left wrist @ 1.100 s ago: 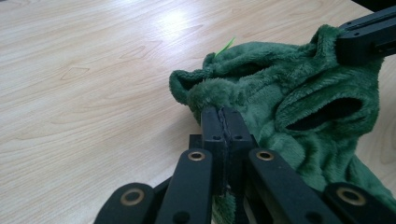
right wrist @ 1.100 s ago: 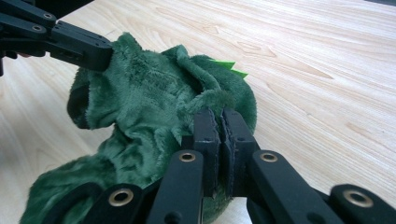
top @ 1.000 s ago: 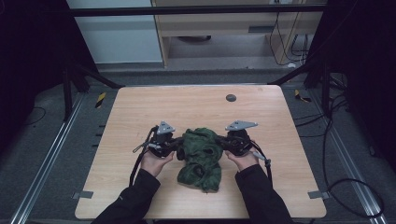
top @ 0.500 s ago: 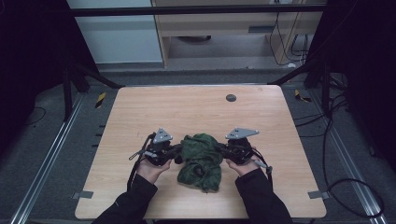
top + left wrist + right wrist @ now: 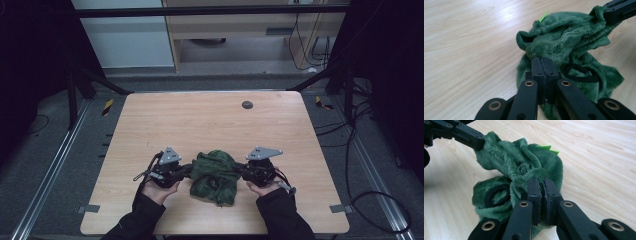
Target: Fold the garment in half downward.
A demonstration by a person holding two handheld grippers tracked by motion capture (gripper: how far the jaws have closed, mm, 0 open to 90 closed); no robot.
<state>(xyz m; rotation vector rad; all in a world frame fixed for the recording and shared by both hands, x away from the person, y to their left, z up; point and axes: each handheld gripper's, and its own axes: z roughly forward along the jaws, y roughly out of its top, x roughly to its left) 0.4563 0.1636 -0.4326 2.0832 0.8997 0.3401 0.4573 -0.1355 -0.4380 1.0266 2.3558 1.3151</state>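
- Green plush cloth (image 5: pixel 215 169) lies bunched on the wooden table (image 5: pixel 210 120), near the person's edge, roughly mid-width.
- Left gripper (image 5: pixel 189 171) sits at the cloth's left side, right gripper (image 5: pixel 241 171) at its right; cloth is strung between the two, w/ the bulk sagging toward the person.
- Left gripper view: left gripper (image 5: pixel 543 62) has its jaws pressed together, a fold of the cloth (image 5: pixel 564 42) pinched at the tips. Fabric rises just past the tips into a crumpled hump; the rest spreads on the table to the right and under the jaws.
- Same view: other gripper's black tip (image 5: pixel 617 11) bites the cloth's far upper corner, top right.
- Right gripper view: right gripper (image 5: pixel 541 185) is clamped on the cloth (image 5: pixel 511 162) too; jaws nearly meet, thin bit of plush between the pads.
- Same view: left gripper's jaw (image 5: pixel 466 135) grips the opposite edge at top left, so the cloth stretches from there down to the near jaws.
- Black ring-shaped patch (image 5: pixel 496 195) shows on the cloth's lower part, left of the right gripper's jaws; in left gripper view it (image 5: pixel 580 73) lies just right of the jaws.
- Bright green bit (image 5: pixel 547 148) pokes out at the cloth's far edge; also in left gripper view (image 5: pixel 544 16).
- Hands (image 5: pixel 159 189) hold both grippers low, approx. level w/ the tabletop.
- Small dark disc (image 5: pixel 247 104) lies at the table's far side, well apart from the cloth.
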